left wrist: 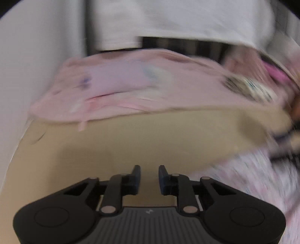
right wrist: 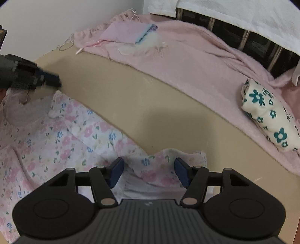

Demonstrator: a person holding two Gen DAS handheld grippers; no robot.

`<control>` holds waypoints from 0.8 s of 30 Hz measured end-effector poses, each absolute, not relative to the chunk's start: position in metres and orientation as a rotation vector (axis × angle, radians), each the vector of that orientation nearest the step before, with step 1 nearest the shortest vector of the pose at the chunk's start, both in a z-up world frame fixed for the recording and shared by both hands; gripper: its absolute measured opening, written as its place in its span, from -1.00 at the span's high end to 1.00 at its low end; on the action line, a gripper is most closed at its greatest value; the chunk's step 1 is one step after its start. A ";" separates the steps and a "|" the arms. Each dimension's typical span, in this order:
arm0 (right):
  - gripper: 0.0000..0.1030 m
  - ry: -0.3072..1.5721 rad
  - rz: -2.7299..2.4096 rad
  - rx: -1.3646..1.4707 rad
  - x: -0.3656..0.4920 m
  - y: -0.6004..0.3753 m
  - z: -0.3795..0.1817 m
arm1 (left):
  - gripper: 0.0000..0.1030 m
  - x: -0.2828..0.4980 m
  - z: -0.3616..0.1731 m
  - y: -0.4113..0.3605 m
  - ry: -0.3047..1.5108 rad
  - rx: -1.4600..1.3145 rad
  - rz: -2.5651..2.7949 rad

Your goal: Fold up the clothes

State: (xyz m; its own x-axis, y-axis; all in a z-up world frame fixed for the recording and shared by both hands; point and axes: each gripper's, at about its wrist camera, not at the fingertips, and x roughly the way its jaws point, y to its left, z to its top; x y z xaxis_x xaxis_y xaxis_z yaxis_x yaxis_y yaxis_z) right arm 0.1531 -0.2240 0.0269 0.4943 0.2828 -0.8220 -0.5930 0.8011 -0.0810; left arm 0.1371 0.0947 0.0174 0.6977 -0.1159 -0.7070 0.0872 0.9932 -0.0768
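Note:
A white garment with pink and blue flowers (right wrist: 61, 135) lies spread on the tan surface (right wrist: 150, 105) at the lower left of the right wrist view. One raised corner of it sits between the wide-apart fingers of my right gripper (right wrist: 149, 167); the blue pads (right wrist: 117, 171) do not press on it. My left gripper (right wrist: 57, 81) hovers blurred over the garment's far left edge. In the blurred left wrist view, the left gripper (left wrist: 149, 176) has a narrow gap with only tan surface (left wrist: 131, 142) showing through it. The floral garment (left wrist: 253, 180) lies to its right.
A fluffy pink blanket (right wrist: 196, 62) runs along the far side, blurred in the left wrist view (left wrist: 131, 90). On it lie a small folded lilac cloth (right wrist: 127, 32) and a folded cream cloth with teal flowers (right wrist: 270, 116). Dark slats and white fabric (right wrist: 243, 16) stand behind.

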 end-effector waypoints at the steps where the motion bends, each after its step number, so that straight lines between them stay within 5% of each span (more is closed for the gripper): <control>1: -0.19 0.908 0.548 -0.378 0.152 -0.226 0.027 | 0.60 0.138 0.017 0.103 0.797 -0.086 -0.085; 3: -0.19 0.901 0.559 -0.375 0.152 -0.230 0.030 | 0.49 0.136 0.023 0.106 0.793 -0.124 -0.128; 7: -0.20 0.876 0.578 -0.277 0.162 -0.247 0.046 | -0.37 0.133 0.036 0.088 0.790 -0.098 -0.360; 9: -0.19 0.890 0.590 -0.237 0.170 -0.253 0.048 | -0.36 0.136 0.034 0.074 0.808 -0.024 -0.395; 12: 0.02 0.927 0.603 -0.244 0.177 -0.254 0.039 | -0.06 0.141 0.028 0.062 0.847 0.024 -0.413; 14: 0.57 0.930 0.610 -0.274 0.175 -0.250 0.031 | 0.66 0.144 0.023 0.060 0.880 0.008 -0.423; 15: 0.69 0.918 0.619 -0.284 0.171 -0.249 0.029 | 0.90 0.147 0.022 0.062 0.898 -0.011 -0.432; 17: 0.93 0.887 0.624 -0.314 0.163 -0.247 0.030 | 0.96 0.143 0.027 0.062 0.884 -0.025 -0.450; 24: 0.96 0.666 0.558 -0.337 0.088 -0.257 0.087 | 0.98 0.072 0.079 0.060 0.689 0.018 -0.518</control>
State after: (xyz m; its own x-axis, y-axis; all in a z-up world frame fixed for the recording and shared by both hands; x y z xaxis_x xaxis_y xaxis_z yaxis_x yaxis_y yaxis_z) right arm 0.0883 -0.2569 0.0867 0.6495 0.3759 -0.6609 -0.5847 0.8026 -0.1182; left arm 0.0724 0.0603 0.0794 0.6506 -0.4505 -0.6114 0.4619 0.8738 -0.1523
